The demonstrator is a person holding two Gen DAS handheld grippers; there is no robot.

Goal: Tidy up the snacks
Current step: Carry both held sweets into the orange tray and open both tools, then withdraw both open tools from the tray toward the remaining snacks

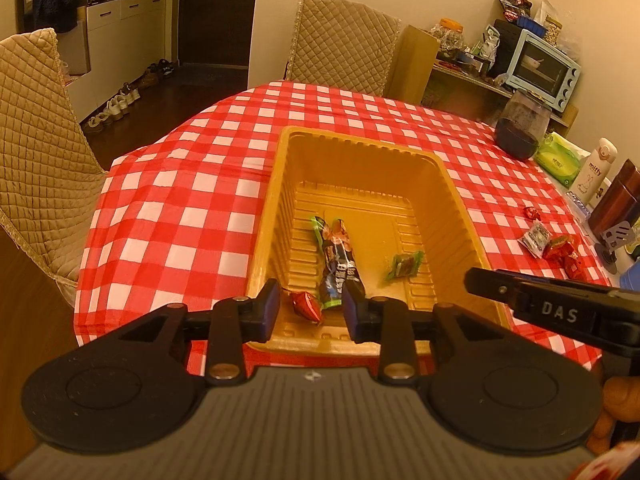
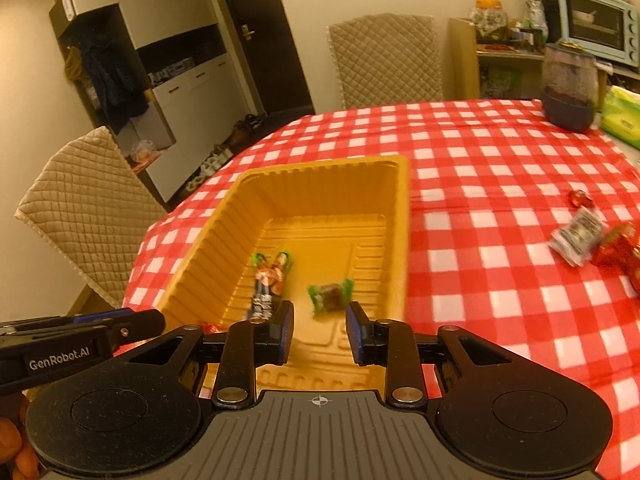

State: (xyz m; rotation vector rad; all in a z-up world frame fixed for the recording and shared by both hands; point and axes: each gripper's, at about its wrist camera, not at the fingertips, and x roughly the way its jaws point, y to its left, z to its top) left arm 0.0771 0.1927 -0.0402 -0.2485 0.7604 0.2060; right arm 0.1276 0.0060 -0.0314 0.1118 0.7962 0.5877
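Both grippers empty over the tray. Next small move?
Probably swing the right gripper, open and empty, right toward the loose snacks on the tablecloth; the tray already holds several, and those lie on its side.

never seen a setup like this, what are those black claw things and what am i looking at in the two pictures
Those are two hand-held grippers, each with a camera looking along its fingers. One picture is from the left gripper, the other from the right gripper. Both are open and hold nothing. Below them a ribbed yellow plastic tray sits on a red-and-white checked tablecloth. It holds long dark snack bars, a green-wrapped candy and a red foil candy. More loose wrapped snacks lie on the cloth to the right.
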